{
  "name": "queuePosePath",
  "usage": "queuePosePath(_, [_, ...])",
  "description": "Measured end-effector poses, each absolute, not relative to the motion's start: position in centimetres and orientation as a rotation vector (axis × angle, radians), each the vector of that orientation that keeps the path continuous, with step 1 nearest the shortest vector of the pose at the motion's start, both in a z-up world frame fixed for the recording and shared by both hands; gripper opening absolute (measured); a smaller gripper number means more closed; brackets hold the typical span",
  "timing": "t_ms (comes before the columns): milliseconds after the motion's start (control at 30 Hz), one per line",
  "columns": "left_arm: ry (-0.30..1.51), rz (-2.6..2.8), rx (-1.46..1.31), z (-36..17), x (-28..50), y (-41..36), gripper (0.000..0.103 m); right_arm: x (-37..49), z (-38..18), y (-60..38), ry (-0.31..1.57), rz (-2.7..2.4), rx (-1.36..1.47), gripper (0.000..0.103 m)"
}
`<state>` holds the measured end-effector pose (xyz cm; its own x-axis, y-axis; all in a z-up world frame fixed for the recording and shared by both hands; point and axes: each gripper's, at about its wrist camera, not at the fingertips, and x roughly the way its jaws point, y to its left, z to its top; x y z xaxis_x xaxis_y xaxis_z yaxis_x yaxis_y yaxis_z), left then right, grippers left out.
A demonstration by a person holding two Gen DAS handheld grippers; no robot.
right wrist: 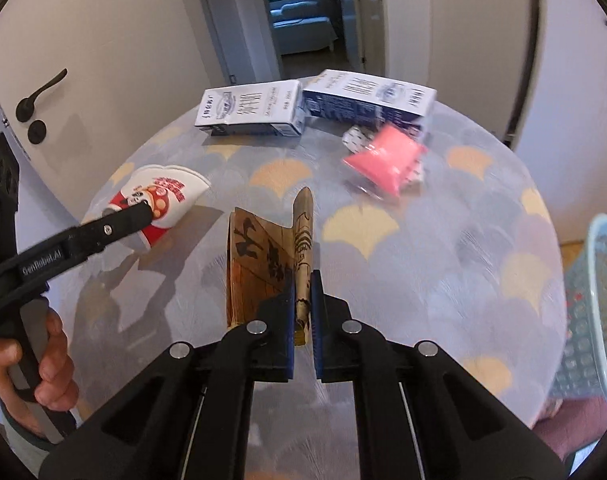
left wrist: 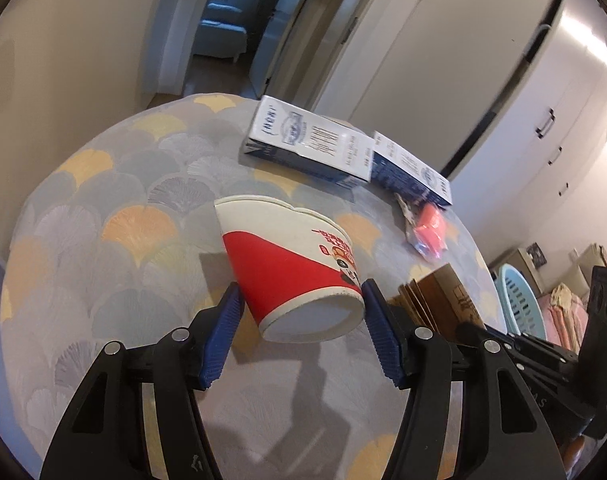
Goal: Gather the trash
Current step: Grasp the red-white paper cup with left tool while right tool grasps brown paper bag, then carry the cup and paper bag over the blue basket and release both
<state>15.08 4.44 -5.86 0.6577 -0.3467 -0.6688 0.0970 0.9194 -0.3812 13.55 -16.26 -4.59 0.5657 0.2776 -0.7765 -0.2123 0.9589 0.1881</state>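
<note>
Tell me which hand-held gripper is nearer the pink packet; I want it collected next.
Right. The right hand-held gripper, shut on the brown carton, sits mid-table just short of the pink packet. The left hand-held gripper straddles the paper cup, farther off.

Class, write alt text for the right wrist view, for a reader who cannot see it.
The right gripper pinches a brown paper bag on a round patterned table. To its left, the left gripper reaches a red-and-white cup lying on its side. Behind lie two cartons and a pink packet; a blue basket shows at right.
</note>
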Motion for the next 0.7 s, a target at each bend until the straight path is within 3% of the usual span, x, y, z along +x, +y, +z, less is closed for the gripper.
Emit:
queuePosePath(300, [0.810,-0.317,-0.290,-5.5,13.0,1.4,0.058,10.0,-4.5,-19.3,0.916,0.228,0.109,0.006])
queuePosePath(400, [0.812,-0.337,-0.277,-5.4,12.6,0.4,0.058,9.6,-5.3,-20.0,0.932,0.227,0.124,0.012])
queuePosePath(500, [0.807,-0.355,-0.258,-5.1,12.2,-0.7,0.058,9.5,-6.2,-20.6,0.953,0.247,0.165,0.025])
queuePosePath(700, [0.785,-0.377,-0.236,-4.3,11.6,-1.8,0.058,9.7,-7.5,-20.8,0.959,0.264,0.194,0.025])
